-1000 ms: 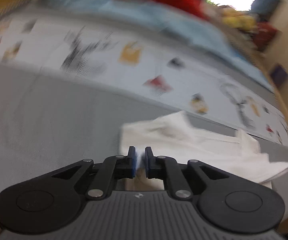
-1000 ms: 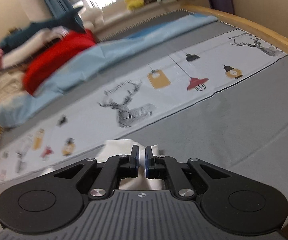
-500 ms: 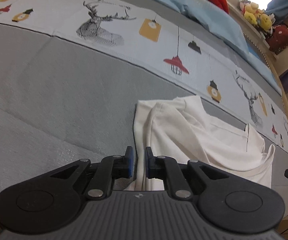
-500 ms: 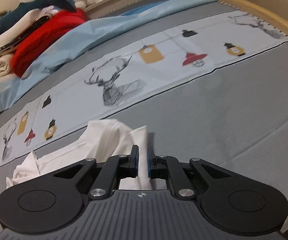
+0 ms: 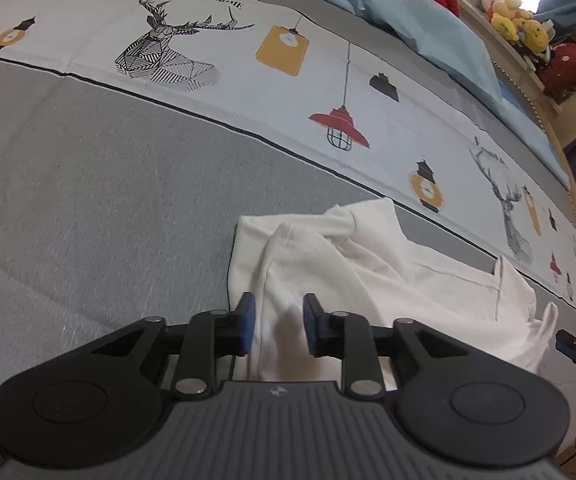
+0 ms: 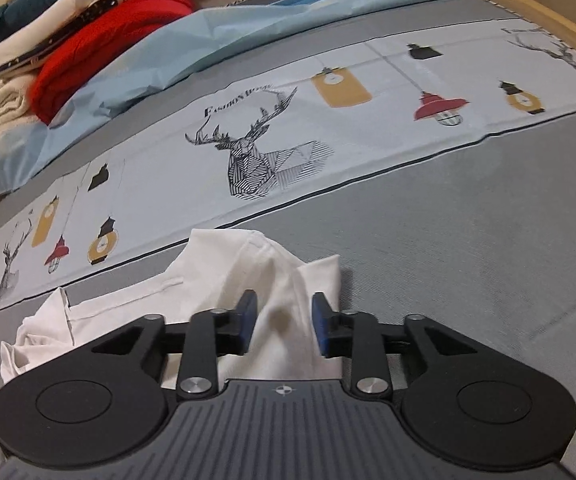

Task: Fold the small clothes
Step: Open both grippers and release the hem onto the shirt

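Note:
A small white garment [image 5: 368, 272] lies rumpled on the grey part of the bed cover, just below the printed band. In the left wrist view my left gripper [image 5: 275, 322] stands over the garment's left end. Its jaws are opening and a ridge of white cloth rises between the blue pads without being pressed. In the right wrist view the same white garment [image 6: 191, 296] spreads to the left. My right gripper [image 6: 283, 320] is over its right end, jaws opening, with loose cloth between them.
The bed cover [image 6: 468, 240] is grey with a pale band printed with deer and lamps. A light blue sheet [image 6: 191, 48] and a pile of red and cream clothes [image 6: 87, 60] lie at the far side. Plush toys [image 5: 520, 28] sit on a sill. The wooden bed edge [image 6: 548, 16] curves round.
Both grippers came down toward the bed with the white garment pinched, then their jaws parted. The cloth now lies slack on the cover between the separated pads.

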`<state>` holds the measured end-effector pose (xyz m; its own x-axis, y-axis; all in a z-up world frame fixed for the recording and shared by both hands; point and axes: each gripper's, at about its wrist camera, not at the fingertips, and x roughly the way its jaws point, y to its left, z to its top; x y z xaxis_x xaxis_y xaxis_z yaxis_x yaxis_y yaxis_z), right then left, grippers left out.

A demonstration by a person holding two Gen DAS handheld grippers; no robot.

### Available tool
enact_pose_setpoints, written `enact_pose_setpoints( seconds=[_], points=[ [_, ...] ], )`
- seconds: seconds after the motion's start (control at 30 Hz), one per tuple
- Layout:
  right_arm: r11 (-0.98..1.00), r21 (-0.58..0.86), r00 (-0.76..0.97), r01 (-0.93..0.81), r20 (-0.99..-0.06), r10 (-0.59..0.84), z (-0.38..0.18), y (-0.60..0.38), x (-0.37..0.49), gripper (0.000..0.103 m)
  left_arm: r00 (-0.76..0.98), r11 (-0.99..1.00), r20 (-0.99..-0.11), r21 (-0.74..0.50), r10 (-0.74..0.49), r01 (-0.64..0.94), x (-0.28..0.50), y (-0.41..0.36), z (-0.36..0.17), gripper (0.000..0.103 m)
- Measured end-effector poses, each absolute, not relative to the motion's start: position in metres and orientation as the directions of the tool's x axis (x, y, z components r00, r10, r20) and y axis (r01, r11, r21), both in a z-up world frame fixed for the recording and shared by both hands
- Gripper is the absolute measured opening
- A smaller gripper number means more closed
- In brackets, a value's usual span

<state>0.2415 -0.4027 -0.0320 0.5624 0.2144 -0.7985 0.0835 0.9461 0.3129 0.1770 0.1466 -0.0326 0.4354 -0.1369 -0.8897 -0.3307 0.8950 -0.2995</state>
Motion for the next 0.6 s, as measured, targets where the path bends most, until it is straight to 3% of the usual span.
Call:
enact_pose_setpoints(
  seconds=[0.1, 0.47, 0.53, 0.57, 0.6],
  points=[
    [0.957, 0.283, 0.541, 0.066, -0.816, 0.204, -0.041, -0.397, 0.253, 0.035, 0.42, 0.901, -0.9, -0.276, -0.12, -0.334, 0.187, 0.145, -0.038, 0.036],
    [0.966, 0.258, 0.502, -0.004, -0.835, 0.225, -0.06, -0.389, 0.278, 0.035, 0.393, 0.927, -0.914, -0.232, -0.104, -0.293, 0.212, 0.139, -0.053, 0.036],
    [0.966, 0.256, 0.5, -0.026, -0.833, 0.235, -0.06, -0.386, 0.28, 0.035, 0.4, 0.939, -0.912, -0.214, -0.092, -0.271, 0.214, 0.137, -0.053, 0.021],
    [0.966, 0.257, 0.503, -0.039, -0.83, 0.241, -0.06, -0.384, 0.281, 0.027, 0.41, 0.944, -0.909, -0.201, -0.08, -0.262, 0.214, 0.138, -0.051, 0.009],
    [0.965, 0.258, 0.507, -0.056, -0.825, 0.25, -0.059, -0.383, 0.281, 0.009, 0.42, 0.947, -0.905, -0.193, -0.071, -0.257, 0.214, 0.138, -0.048, 0.007]
  ],
)
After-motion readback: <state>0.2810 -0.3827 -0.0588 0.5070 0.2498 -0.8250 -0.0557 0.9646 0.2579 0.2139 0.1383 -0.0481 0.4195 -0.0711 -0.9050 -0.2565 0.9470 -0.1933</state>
